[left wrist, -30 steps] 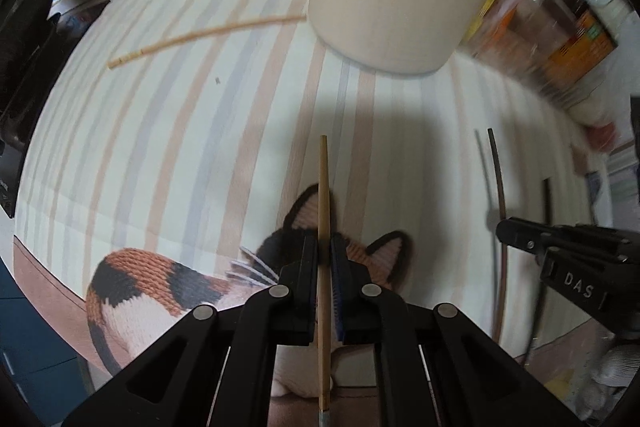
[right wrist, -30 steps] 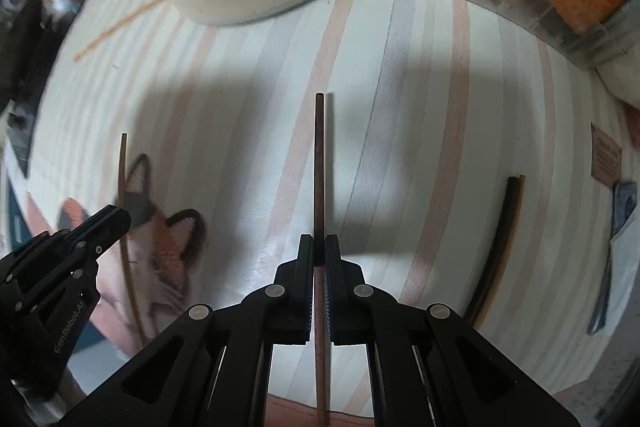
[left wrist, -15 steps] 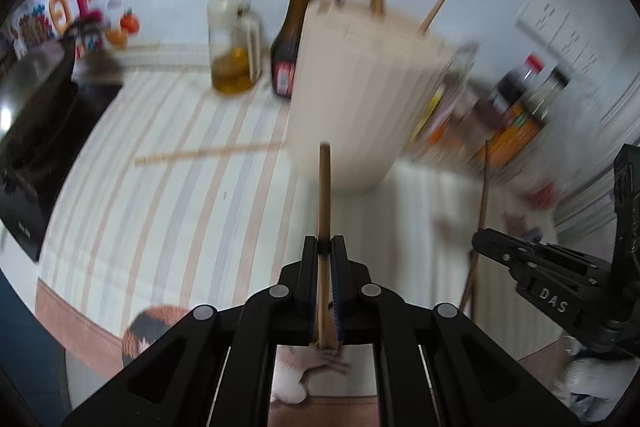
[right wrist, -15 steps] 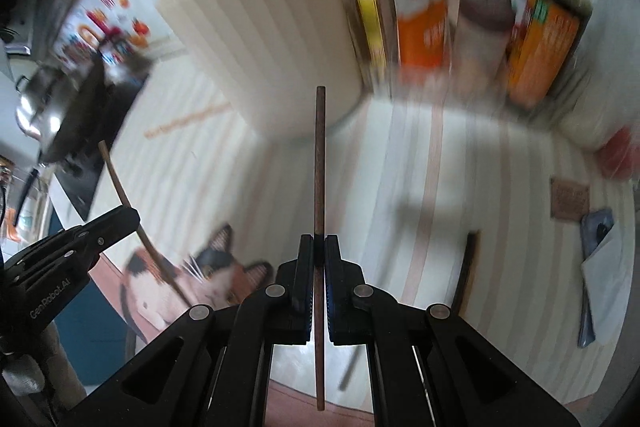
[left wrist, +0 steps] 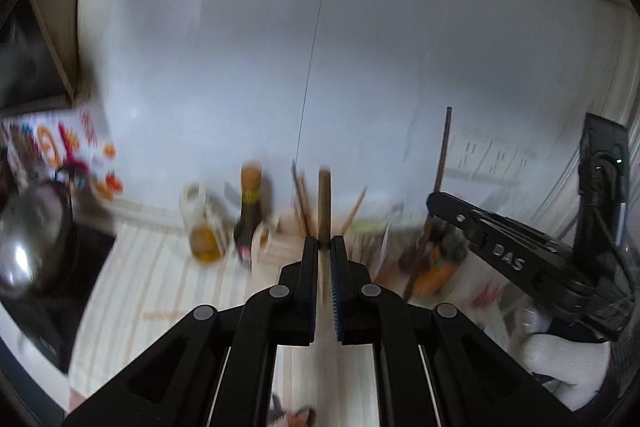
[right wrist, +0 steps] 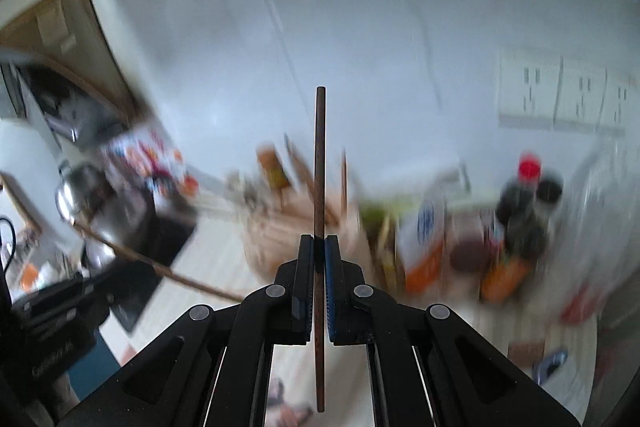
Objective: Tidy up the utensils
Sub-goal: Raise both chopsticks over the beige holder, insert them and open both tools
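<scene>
My left gripper [left wrist: 325, 247] is shut on a light wooden chopstick [left wrist: 324, 201] that sticks straight out ahead. My right gripper [right wrist: 319, 247] is shut on a dark brown chopstick [right wrist: 320, 155]. Both are held high above the striped table. In the left wrist view the right gripper [left wrist: 432, 201] stands to the right with its dark chopstick [left wrist: 443, 151] pointing up. Ahead and below stands the cream ribbed utensil holder [right wrist: 272, 239], blurred, with several chopsticks [left wrist: 302, 195] in it. In the right wrist view the light chopstick [right wrist: 160, 269] crosses the lower left.
An oil jar [left wrist: 204, 227] and a dark sauce bottle [left wrist: 250, 215] stand left of the holder. Bottles [right wrist: 524, 211] and a carton [right wrist: 424, 235] crowd the right. A steel pot [left wrist: 36, 227] sits on a black stove at left. One loose chopstick [left wrist: 160, 315] lies on the cloth.
Both grippers have risen from the table and tilted upward, each keeping its chopstick. The holder, close and large before, now lies lower and farther, and the wall fills the views.
</scene>
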Tool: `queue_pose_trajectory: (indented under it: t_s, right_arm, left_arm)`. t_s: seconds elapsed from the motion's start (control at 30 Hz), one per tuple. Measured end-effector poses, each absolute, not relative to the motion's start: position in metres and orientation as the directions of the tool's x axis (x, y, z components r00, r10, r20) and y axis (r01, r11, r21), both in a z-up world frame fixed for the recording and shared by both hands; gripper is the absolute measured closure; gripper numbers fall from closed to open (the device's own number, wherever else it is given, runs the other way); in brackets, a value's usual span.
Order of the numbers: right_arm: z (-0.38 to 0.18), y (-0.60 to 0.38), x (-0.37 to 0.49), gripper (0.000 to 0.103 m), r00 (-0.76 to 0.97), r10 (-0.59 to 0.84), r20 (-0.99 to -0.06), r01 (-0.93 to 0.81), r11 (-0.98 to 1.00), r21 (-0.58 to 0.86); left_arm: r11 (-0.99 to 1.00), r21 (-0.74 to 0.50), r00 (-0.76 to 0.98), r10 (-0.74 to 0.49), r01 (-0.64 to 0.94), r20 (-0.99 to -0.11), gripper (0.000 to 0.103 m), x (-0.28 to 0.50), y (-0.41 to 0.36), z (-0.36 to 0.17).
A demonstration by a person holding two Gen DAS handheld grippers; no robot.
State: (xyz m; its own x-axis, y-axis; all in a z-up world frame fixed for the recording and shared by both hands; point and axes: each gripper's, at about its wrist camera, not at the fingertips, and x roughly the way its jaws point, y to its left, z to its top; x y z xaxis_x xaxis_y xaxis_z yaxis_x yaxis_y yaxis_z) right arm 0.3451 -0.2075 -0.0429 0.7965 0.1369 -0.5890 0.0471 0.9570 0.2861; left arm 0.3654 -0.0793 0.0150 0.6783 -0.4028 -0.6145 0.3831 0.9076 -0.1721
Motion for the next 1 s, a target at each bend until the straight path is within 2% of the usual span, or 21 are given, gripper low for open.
queue_pose_trajectory:
  t_s: [0.17, 0.33, 0.63, 1.0]
  right_arm:
    - [0.001, -0.215, 0.380, 0.098, 0.861, 0.107, -0.497, 0.047, 0.956, 0.288]
    - [0.001, -0.217, 0.421, 0.098, 0.882, 0.075, -0.466, 0.069, 0.956, 0.285]
    - [-0.033, -0.223, 0.482, 0.098, 0.893, 0.039, -0.449, 0.102, 0.952, 0.287]
    - [-0.064, -0.212, 0.501, 0.098, 0.865, 0.063, -0.498, 0.073, 0.966, 0.249]
  left_arm:
    - [0.910, -0.140, 0.725, -0.397, 0.389, -0.564, 0.099, 0.398, -0.087, 0.051]
    - [0.918, -0.114, 0.733, -0.374, 0.381, -0.569, 0.099, 0.439, -0.097, 0.050]
    - [0.933, -0.088, 0.704, -0.323, 0.349, -0.633, 0.099, 0.501, -0.106, 0.009]
    - [0.931, -0.121, 0.643, -0.328, 0.345, -0.692, 0.099, 0.528, -0.106, -0.025]
